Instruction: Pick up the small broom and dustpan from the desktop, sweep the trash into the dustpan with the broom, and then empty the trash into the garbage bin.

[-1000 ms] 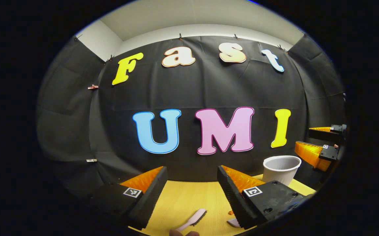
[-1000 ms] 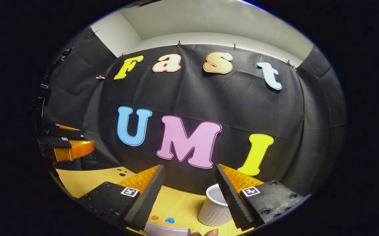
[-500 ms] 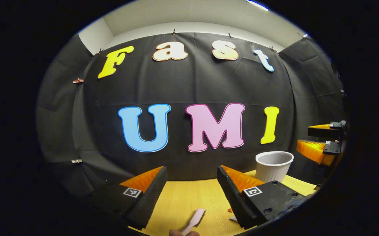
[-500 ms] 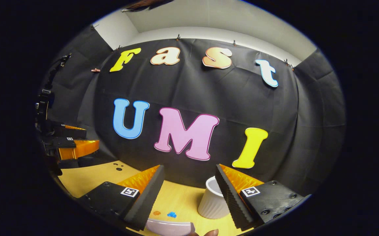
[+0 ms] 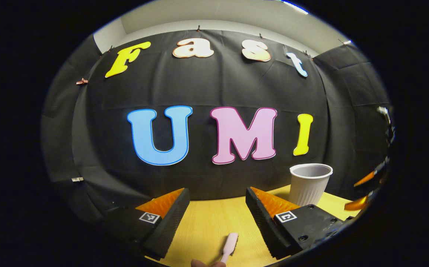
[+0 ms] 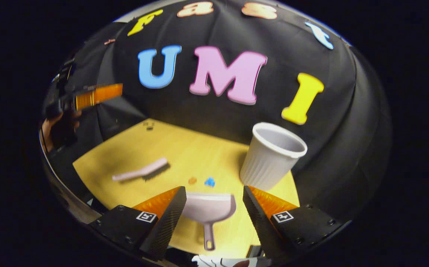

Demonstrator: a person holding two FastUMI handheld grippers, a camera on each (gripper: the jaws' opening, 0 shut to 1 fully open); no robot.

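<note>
Looking along the right gripper (image 6: 214,218) in the right gripper view, its two black fingers stand spread wide at the bottom of the frame with nothing between the pads. The pale dustpan (image 6: 209,211) lies flat on the yellow desktop (image 6: 155,144) in the gap seen between them, handle toward the camera, mouth facing away. Just beyond its mouth sit two bits of trash: an orange scrap (image 6: 192,180) and a blue scrap (image 6: 209,181), close together. Left of centre the small broom (image 6: 142,171) lies on its side, well apart from the dustpan. Toward the right, near the desktop's far edge, stands the white ribbed garbage bin (image 6: 272,157). At the upper left edge the left gripper (image 6: 88,97) hangs above the desktop, held by a hand (image 6: 56,128).

In the left gripper view, that gripper's own fingers (image 5: 170,218) are likewise spread and empty at the bottom of the frame. The broom's handle end shows low in the gap between them, and the bin stands farther off at the lower right.
</note>
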